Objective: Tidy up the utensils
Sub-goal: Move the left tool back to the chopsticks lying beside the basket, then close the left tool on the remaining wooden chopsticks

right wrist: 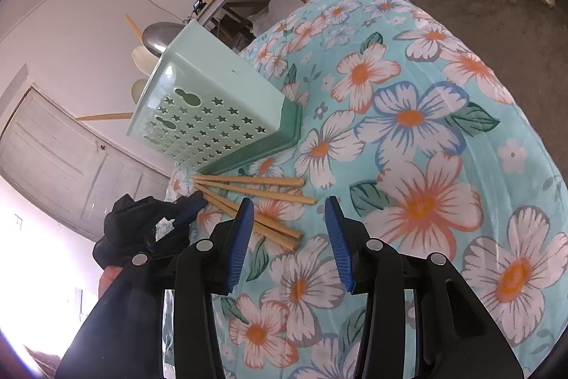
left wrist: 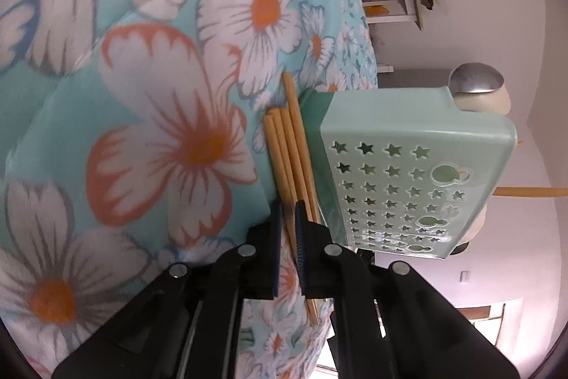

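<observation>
Left gripper [left wrist: 288, 229] clamped on chopstick [left wrist: 289, 222] at lower centre; right gripper [right wrist: 289, 237] open, empty. Lift level, tip toward green holder [left wrist: 408, 187].

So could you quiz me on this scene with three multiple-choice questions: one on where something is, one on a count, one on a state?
1. Where do the loose chopsticks lie?
A. on the floral cloth, beside the green holder
B. inside the holder
C. on the floor

2. How many loose chopsticks are there?
A. two
B. four
C. seven

3. How do the left tongs stand?
A. wide open in the air
B. closed on a chopstick
C. gripping the holder

Answers: 1 A, they fan out on the cloth at the holder's base. 2 B, the right view shows four sticks. 3 B, the pads pinch one stick; the right tongs stand open, empty.
</observation>
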